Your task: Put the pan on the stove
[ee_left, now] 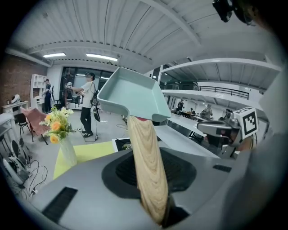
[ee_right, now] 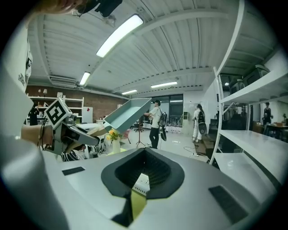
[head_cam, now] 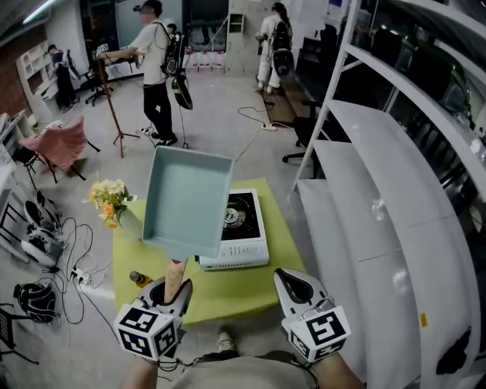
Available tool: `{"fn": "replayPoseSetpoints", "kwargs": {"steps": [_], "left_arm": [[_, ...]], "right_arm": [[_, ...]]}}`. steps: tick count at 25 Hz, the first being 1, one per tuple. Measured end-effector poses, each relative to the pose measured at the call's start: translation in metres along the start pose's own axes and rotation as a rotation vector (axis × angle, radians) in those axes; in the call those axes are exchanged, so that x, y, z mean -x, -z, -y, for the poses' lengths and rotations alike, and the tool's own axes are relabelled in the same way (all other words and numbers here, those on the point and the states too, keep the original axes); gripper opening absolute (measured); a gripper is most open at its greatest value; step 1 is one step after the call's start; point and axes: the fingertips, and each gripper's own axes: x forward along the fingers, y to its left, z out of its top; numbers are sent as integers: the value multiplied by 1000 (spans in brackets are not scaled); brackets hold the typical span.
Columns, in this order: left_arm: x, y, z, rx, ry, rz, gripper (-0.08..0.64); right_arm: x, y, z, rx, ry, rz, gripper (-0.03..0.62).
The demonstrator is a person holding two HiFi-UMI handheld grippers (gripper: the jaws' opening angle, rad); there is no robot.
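We count one pale teal square pan with a wooden handle (head_cam: 188, 201), one white tabletop gas stove (head_cam: 237, 247), one yellow-green table (head_cam: 228, 292) and one clear vase of yellow and orange flowers (head_cam: 114, 203). There are two grey handheld grippers, the left gripper (head_cam: 176, 284) and the right gripper (head_cam: 287, 275). We make out three people in the background (head_cam: 156, 68).

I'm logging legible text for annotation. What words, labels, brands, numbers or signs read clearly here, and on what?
No words or numbers are legible.
Marker cube on the left gripper: black-and-white square pattern, no letters.
Marker cube on the right gripper: the same.
Stove: any print too small to read.
Papers on the far wall: blurred, unreadable.
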Motion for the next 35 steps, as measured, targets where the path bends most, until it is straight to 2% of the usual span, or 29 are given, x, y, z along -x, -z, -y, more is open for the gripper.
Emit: {"fn": "replayPoseSetpoints", "kwargs": {"steps": [6, 15, 22, 32, 35], "left_arm": [[-27, -11, -4, 40, -14, -5, 100], [-70, -31, 2, 104, -127, 9, 100], [-100, -36, 4, 125, -205, -17, 100], [-149, -10, 12, 165, -176, -124, 100], [-162, -1, 11, 187, -150, -129, 101]], "right_arm": [[-29, -4, 24, 0, -37, -11, 6], [-64, -2, 75, 14, -187, -26, 6], [-81, -4, 109, 20, -258, -21, 6], [-100, 7, 136, -14, -283, -35, 6], [-105, 14, 138, -27, -281, -51, 6]]}}
